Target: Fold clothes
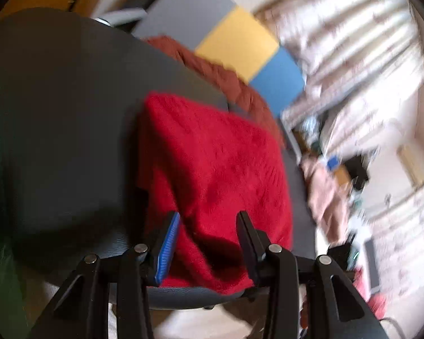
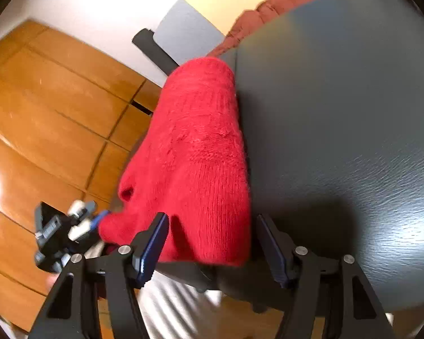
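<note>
A red knitted garment [image 1: 212,163] lies folded in a thick pad on a dark grey leather-like seat [image 1: 65,107], and its near end hangs over the seat's edge. My left gripper [image 1: 209,214] is open, one finger on each side of that near end. The right wrist view shows the same red garment [image 2: 200,152] along the left edge of the seat [image 2: 339,118]. There my right gripper [image 2: 212,226] is open over the garment's near end. The left gripper [image 2: 99,220] shows by the garment's lower left corner.
A rust-brown cloth [image 1: 212,67] lies on the far side of the seat. Behind it are grey, yellow [image 1: 237,42] and blue panels. Pale curtains [image 1: 353,42] and floor clutter fill the right. A wooden floor [image 2: 48,107] lies left of the seat.
</note>
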